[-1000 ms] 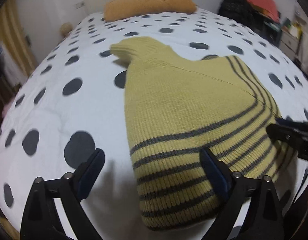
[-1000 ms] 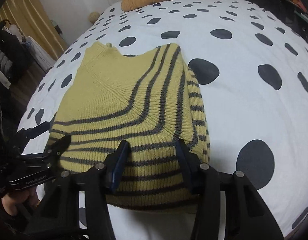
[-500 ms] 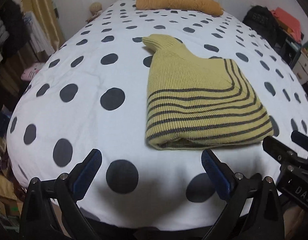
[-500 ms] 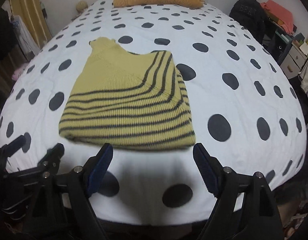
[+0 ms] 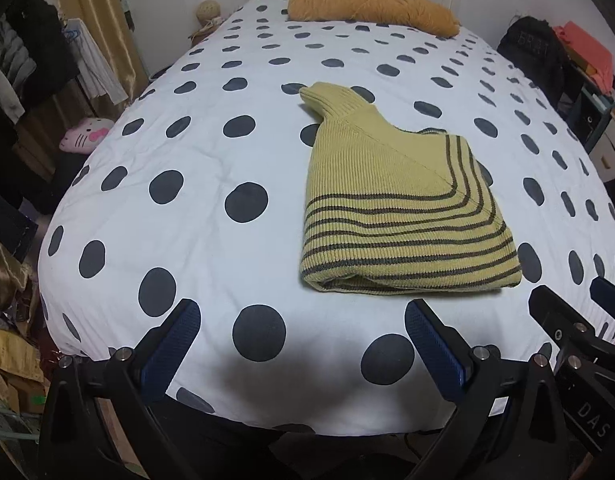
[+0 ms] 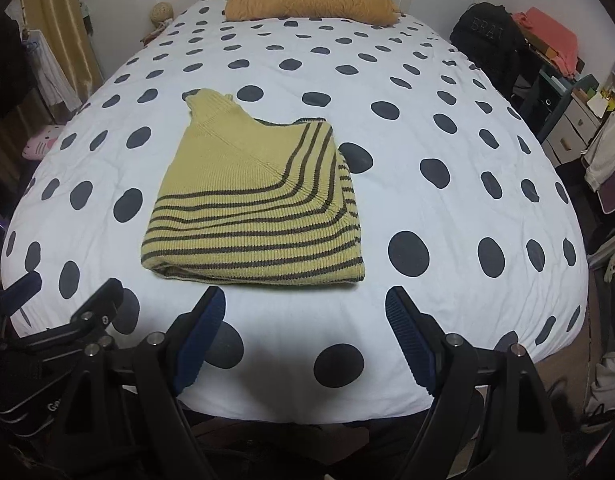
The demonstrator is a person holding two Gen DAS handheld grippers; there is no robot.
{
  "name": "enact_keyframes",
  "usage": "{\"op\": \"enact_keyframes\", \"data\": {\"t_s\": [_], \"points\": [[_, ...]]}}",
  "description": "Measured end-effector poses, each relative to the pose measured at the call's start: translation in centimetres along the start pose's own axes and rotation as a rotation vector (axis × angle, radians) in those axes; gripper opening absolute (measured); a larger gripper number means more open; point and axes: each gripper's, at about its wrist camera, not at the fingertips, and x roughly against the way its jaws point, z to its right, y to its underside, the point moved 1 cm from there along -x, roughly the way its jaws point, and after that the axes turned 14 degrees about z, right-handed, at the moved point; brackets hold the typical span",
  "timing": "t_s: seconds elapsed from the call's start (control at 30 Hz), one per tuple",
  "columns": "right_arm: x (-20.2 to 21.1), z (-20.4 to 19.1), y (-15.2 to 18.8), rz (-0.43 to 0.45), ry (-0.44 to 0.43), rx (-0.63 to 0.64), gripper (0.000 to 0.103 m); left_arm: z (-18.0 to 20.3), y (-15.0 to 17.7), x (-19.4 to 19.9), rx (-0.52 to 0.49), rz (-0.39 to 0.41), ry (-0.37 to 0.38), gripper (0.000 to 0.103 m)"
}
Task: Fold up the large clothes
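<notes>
While the folded sweater (image 5: 399, 204) lies on the bed (image 5: 211, 168), both grippers, left (image 5: 303, 344) and right (image 6: 305, 330), hang wide and empty off its near edge; underlayers hidden.

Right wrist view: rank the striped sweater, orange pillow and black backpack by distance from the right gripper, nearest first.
1. Striped sweater: folded on the bedspread just ahead of the right gripper, slightly left.
2. Black backpack: beside the bed, far right.
3. Orange pillow: at the headboard, straight ahead. These last two are nearly too close to call.
</notes>
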Motion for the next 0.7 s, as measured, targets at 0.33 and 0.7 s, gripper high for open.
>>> {"op": "enact_keyframes", "data": {"t_s": [0.33,0.7], "points": [[-0.5,-0.1,-0.7,-0.018,0.028,0.006,0.083,0.4,-0.9,-0.4,-0.028,-0.016,-0.037,0.102],[-0.9,0.5,-0.8,-0.029,0.044,-0.007,0.083,0.3,-1.2,-0.6,0.006,-0.021,0.004,0.102]]}}
